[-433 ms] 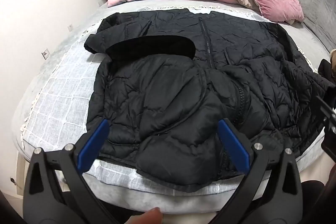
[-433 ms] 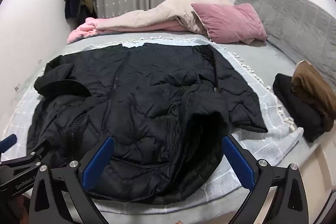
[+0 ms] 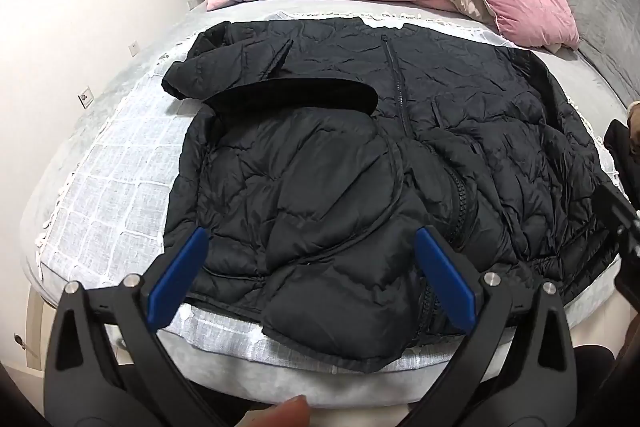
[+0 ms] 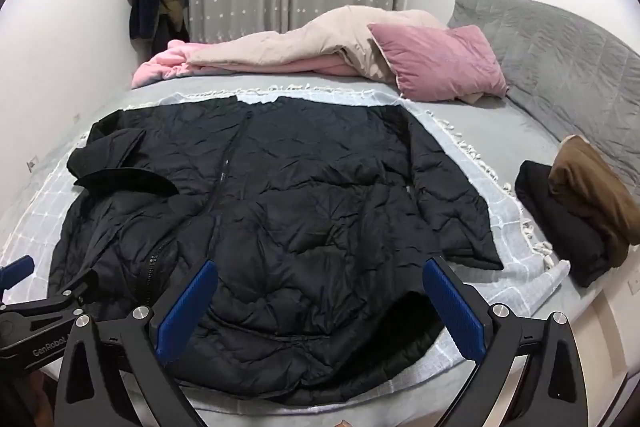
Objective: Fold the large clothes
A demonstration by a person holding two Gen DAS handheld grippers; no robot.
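Observation:
A black quilted puffer jacket (image 3: pixel 360 155) lies spread on the bed, zipped, with its hood end at the near edge and one sleeve folded across at the far left. It also shows in the right wrist view (image 4: pixel 280 211). My left gripper (image 3: pixel 310 275) is open and empty, hovering above the jacket's near left part. My right gripper (image 4: pixel 320 307) is open and empty above the jacket's near right part. The left gripper's fingers (image 4: pixel 52 303) show at the left edge of the right wrist view.
A pale checked cloth (image 3: pixel 116 187) lies under the jacket on the grey bed (image 4: pixel 500 131). A pink pillow (image 4: pixel 436 61) and bunched pink and beige bedding (image 4: pixel 280 47) lie at the far side. Folded black and brown clothes (image 4: pixel 576 203) sit at the right edge. The wall is on the left.
Both grippers have barely shifted; the views are nearly the same. The jacket has not moved.

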